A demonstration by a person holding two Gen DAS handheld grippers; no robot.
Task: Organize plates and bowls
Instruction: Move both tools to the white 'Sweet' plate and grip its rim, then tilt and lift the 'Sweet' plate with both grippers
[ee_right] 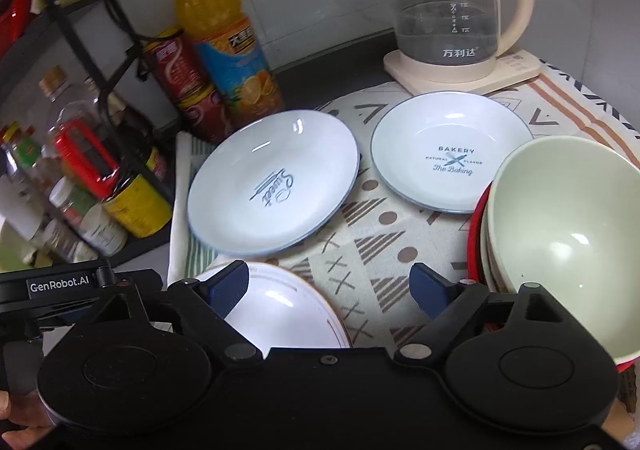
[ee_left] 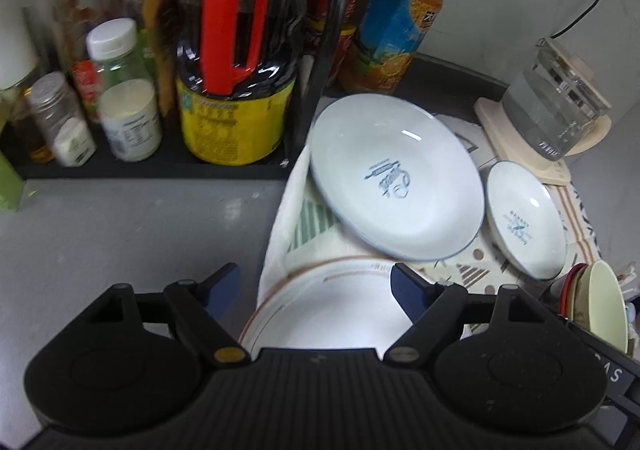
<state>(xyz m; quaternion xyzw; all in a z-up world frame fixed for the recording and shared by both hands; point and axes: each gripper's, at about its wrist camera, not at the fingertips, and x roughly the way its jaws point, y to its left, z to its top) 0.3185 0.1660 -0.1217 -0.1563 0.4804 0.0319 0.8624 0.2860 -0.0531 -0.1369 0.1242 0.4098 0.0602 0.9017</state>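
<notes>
Mostly undone: "Sweet" plate (ee_right: 272, 181), "Bakery" plate (ee_right: 452, 153) and gold-rimmed plate (ee_right: 280, 310) lie separately on the patterned cloth (ee_right: 372, 250); bowls (ee_right: 560, 234) already nested at right. Left tongs (ee_left: 316, 286) and right tongs (ee_right: 332, 286) spread, pinching nothing. Stacking the plates remains.

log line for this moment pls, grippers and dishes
left gripper: open, empty, over gold-rimmed plate | right gripper: open, empty | Sweet plate, Bakery plate: on cloth | bowl stack: right
</notes>
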